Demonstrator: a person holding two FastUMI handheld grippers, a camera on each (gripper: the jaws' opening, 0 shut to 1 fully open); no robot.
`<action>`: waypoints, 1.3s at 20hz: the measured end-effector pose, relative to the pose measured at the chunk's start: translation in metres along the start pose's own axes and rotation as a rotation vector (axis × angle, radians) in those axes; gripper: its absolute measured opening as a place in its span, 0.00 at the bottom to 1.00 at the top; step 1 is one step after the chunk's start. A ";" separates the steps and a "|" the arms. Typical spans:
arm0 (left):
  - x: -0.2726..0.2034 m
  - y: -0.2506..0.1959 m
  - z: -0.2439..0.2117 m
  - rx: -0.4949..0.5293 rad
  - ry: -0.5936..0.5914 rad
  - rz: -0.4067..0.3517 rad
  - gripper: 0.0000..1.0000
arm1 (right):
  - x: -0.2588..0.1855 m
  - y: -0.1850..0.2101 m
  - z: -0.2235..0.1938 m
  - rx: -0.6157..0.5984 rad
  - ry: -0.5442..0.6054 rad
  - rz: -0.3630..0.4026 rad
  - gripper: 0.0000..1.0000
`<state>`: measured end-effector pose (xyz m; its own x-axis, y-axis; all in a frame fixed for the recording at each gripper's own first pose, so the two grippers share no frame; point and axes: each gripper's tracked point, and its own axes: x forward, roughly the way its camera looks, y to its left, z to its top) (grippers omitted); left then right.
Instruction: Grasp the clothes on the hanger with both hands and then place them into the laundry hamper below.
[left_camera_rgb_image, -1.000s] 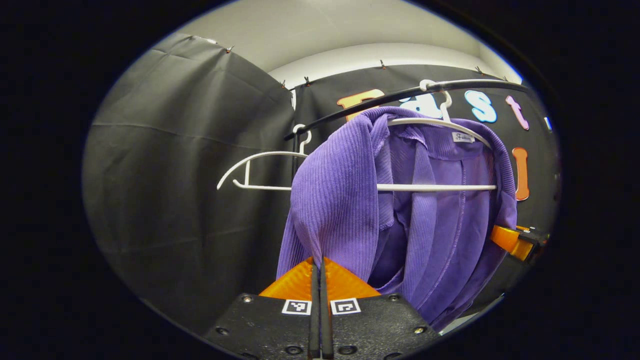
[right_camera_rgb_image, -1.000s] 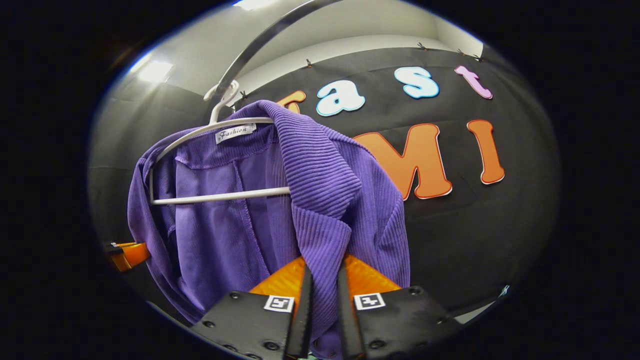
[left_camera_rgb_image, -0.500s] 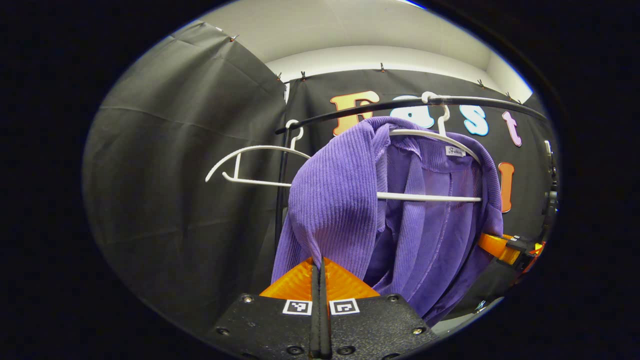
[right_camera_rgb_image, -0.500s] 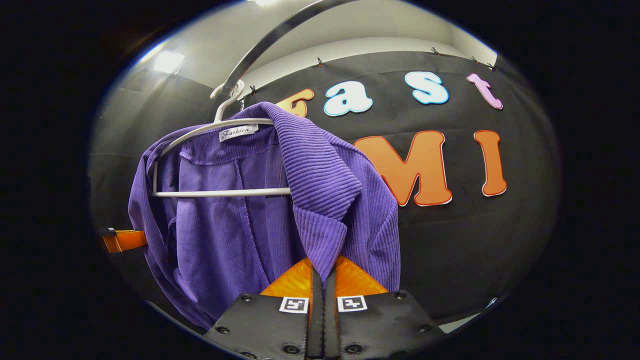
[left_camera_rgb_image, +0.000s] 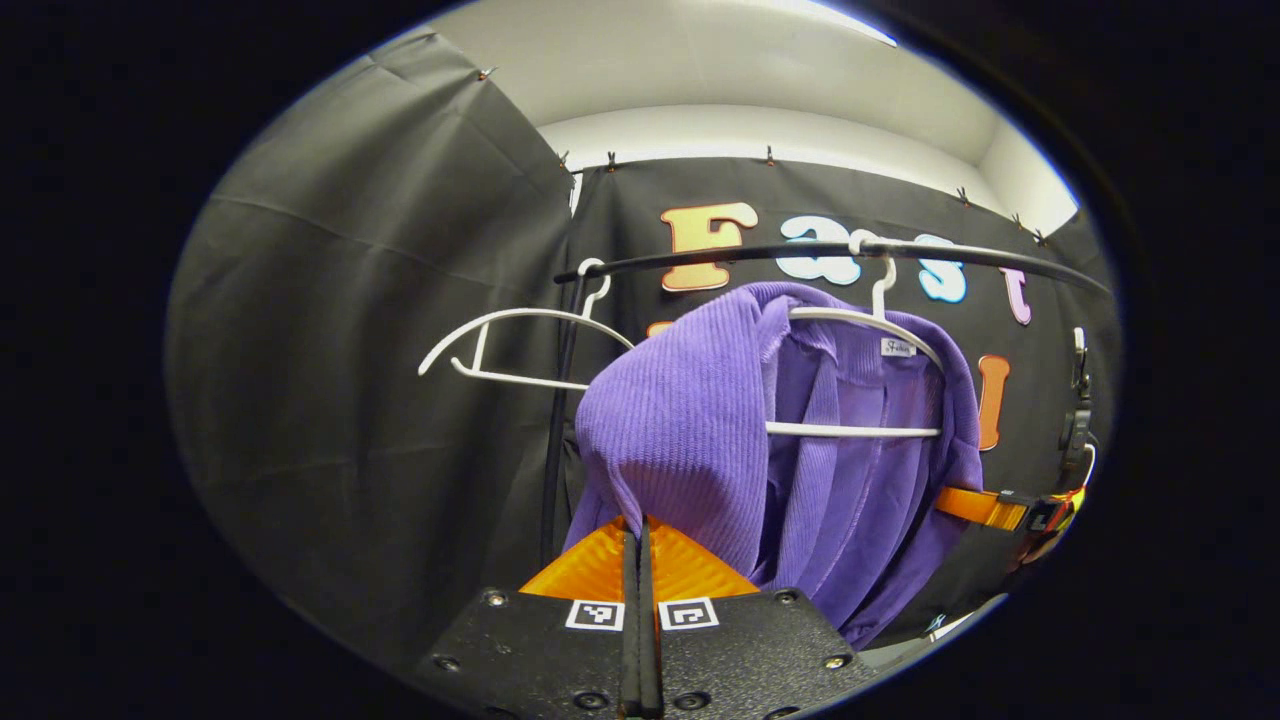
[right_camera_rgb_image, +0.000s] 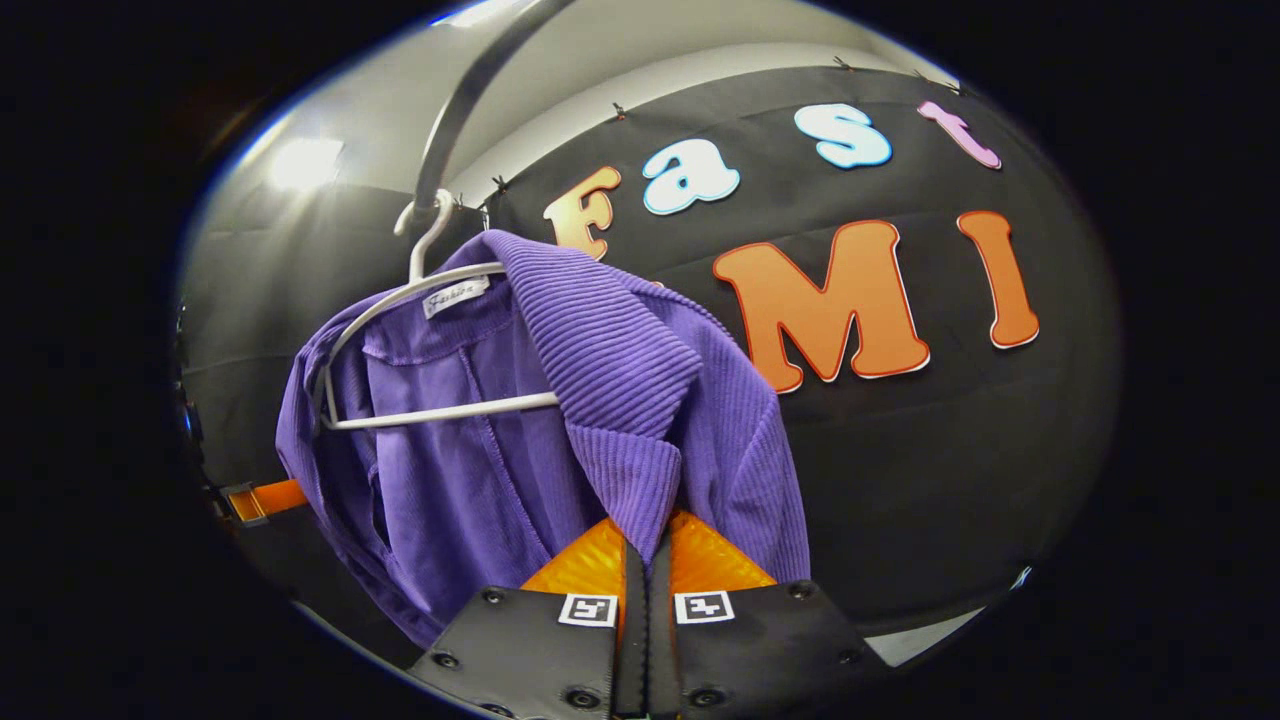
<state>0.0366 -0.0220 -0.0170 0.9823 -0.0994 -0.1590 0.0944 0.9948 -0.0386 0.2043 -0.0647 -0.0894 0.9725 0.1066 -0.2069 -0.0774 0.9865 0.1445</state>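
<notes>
On the white hanger (left_camera_rgb_image: 860, 318) under the rail (left_camera_rgb_image: 800, 252), the purple cardigan (left_camera_rgb_image: 690, 420) hangs. My left gripper (left_camera_rgb_image: 640, 535) and right gripper (right_camera_rgb_image: 648, 540) each pinch 1 front edge between closed jaws, so both sides should slip off together.

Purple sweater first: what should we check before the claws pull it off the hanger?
1. Left claw pinching the purple ribbed knit sweater: ok, shut on fabric.
2. Right claw pinching the sweater's other front edge: ok, shut on fabric.
3. Sweater off the white plastic hanger: not ok, draped over it.
4. Hanger hooked on the dark metal rail: ok.
5. Empty white hanger beside it, apart from the sweater: cannot tell.
6. Hamper below ready: cannot tell.
</notes>
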 end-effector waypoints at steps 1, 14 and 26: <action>-0.004 0.008 0.008 -0.010 -0.015 0.013 0.00 | 0.001 -0.005 0.003 0.017 0.014 0.002 0.08; -0.005 0.074 0.100 0.056 -0.139 0.159 0.00 | 0.009 -0.051 0.051 0.211 0.088 -0.015 0.08; 0.025 0.103 0.145 0.079 -0.220 0.244 0.00 | 0.024 -0.075 0.100 0.420 0.071 0.045 0.08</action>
<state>0.0947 0.0811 0.1185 0.9881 0.1403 0.0625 -0.1436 0.9883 0.0520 0.2552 -0.1486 -0.0083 0.9514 0.1715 -0.2557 -0.0089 0.8456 0.5338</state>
